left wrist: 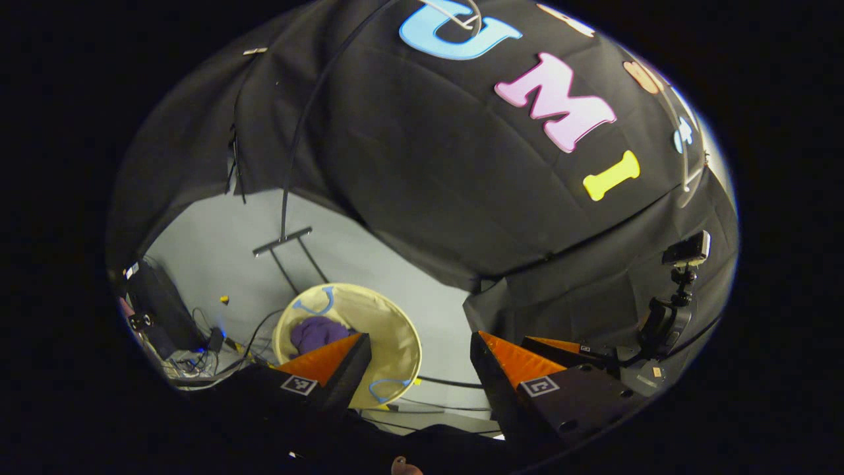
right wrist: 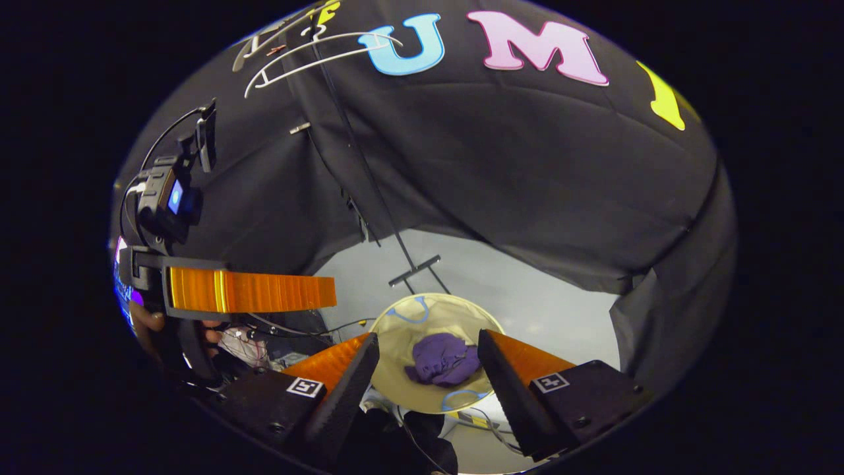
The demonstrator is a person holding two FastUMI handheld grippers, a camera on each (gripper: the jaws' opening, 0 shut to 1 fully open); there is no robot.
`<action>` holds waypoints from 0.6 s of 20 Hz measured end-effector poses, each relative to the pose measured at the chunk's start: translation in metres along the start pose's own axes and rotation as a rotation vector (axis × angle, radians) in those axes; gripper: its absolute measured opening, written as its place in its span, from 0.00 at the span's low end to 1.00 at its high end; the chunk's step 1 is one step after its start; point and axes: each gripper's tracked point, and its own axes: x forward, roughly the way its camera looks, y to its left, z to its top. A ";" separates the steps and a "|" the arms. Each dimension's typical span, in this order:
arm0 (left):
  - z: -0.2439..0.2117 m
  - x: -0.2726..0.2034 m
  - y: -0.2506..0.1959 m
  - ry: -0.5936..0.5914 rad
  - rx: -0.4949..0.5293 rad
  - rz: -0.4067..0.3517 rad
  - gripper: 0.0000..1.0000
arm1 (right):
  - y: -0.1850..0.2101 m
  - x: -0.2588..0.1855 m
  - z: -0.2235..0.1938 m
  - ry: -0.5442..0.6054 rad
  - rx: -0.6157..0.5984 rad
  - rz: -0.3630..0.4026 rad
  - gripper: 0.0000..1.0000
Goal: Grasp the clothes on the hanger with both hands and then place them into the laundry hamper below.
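Start at the left of the right gripper view: your left gripper (right wrist: 250, 291) hangs there side-on, its ribbed orange fingers (right wrist: 264, 291) level, with your hand (right wrist: 155, 323) behind the mount; from this angle you cannot tell how wide it stands, but in the left gripper view its jaws are spread wide with nothing between them. Moving right, the right gripper (right wrist: 428, 369) is also wide open and empty, its black foam-faced wedges framing the laundry hamper (right wrist: 402, 333) directly below and ahead. The purple clothes (right wrist: 443, 359) already lie bunched in a soft, creased heap on the hamper's floor, so the placing looks done. The hamper is a round, pale cream fabric tub with thin blue loop handles (right wrist: 411, 313) at near and far rim, standing on a smooth grey floor (right wrist: 527, 297). The heap sits squarely between the right gripper's fingers and off toward the left finger in the left gripper view, so the right gripper is better lined up over it. Up top, the bare white wire hanger (right wrist: 316, 56) hangs on its thin black stand (right wrist: 369, 178).
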 end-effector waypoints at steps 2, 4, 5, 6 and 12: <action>0.012 -0.018 0.000 -0.057 0.020 -0.024 0.96 | 0.016 -0.011 0.017 -0.060 0.010 0.008 0.99; 0.021 -0.038 0.005 -0.091 0.054 -0.042 0.95 | 0.029 -0.022 0.031 -0.116 -0.004 0.000 0.99; 0.028 -0.050 0.007 -0.111 0.070 -0.050 0.96 | 0.036 -0.032 0.039 -0.155 -0.015 -0.013 0.99; 0.036 -0.063 0.007 -0.128 0.087 -0.065 0.96 | 0.043 -0.043 0.050 -0.203 -0.021 -0.025 0.99; 0.081 -0.154 0.009 -0.243 0.249 -0.175 0.95 | 0.094 -0.113 0.096 -0.512 -0.005 -0.120 0.99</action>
